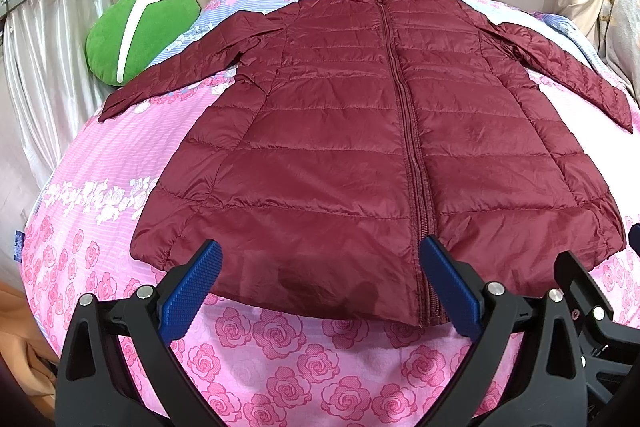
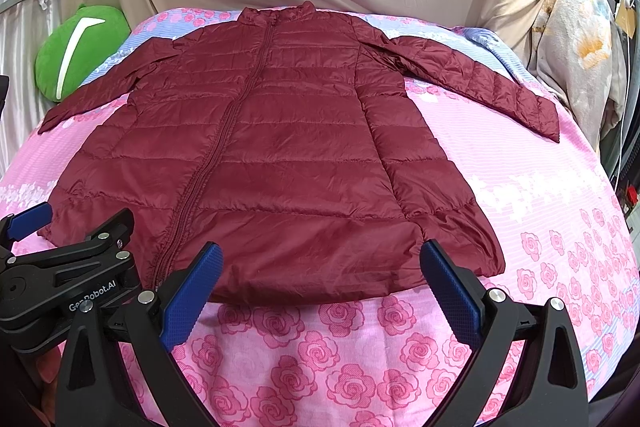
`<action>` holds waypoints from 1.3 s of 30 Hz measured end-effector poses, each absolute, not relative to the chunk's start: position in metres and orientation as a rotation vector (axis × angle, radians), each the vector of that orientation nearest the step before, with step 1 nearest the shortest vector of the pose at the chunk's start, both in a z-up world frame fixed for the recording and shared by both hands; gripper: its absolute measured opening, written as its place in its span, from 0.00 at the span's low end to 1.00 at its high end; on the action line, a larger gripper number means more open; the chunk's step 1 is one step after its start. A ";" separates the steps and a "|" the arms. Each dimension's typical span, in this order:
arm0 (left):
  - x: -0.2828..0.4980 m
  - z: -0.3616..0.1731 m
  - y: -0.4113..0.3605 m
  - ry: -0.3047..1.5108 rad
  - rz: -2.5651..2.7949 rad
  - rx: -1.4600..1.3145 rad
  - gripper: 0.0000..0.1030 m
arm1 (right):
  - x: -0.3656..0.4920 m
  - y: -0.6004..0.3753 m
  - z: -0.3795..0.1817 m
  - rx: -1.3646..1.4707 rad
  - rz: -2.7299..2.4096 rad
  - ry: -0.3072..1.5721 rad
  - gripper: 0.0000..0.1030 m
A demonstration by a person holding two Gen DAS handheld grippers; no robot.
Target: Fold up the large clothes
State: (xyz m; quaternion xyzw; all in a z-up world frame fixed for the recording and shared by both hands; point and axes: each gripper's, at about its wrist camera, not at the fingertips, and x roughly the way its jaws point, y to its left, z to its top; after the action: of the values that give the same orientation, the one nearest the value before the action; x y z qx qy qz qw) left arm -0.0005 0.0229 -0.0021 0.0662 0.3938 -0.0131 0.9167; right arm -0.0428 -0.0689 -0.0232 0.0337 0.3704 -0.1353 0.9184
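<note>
A dark red jacket is spread flat, zipped, on the bed, sleeves out to both sides. The left gripper and right gripper are held spread wide and empty just short of the hem. No fold appears begun; a sleeve or side edge would likely be grasped first.

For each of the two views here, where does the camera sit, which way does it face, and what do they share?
Left wrist: rides on the left tongs, near the hem, facing up the maroon jacket toward its collar; own open jaws and part of the right tongs show.
Right wrist: rides on the right tongs, same heading; the left tongs show.
Shared: jacket, floral bedsheet, green plush.
</note>
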 end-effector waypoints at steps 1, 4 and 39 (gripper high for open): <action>0.000 -0.002 0.023 0.810 -0.027 0.136 0.93 | -0.042 -0.069 -0.023 0.069 -0.278 0.761 0.95; 0.000 -0.003 0.023 0.811 -0.028 0.136 0.93 | -0.042 -0.069 -0.023 0.068 -0.280 0.761 0.95; 0.094 -0.005 -0.008 0.808 -0.004 0.220 0.94 | 0.028 -0.346 -0.024 0.396 -0.591 0.716 0.95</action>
State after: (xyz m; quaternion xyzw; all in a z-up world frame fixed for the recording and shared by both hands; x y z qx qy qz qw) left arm 0.0943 -0.0082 -0.0050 0.1066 0.3923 -0.0019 0.9136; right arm 0.0283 -0.3464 -0.0244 0.1897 0.3429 -0.2829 0.8754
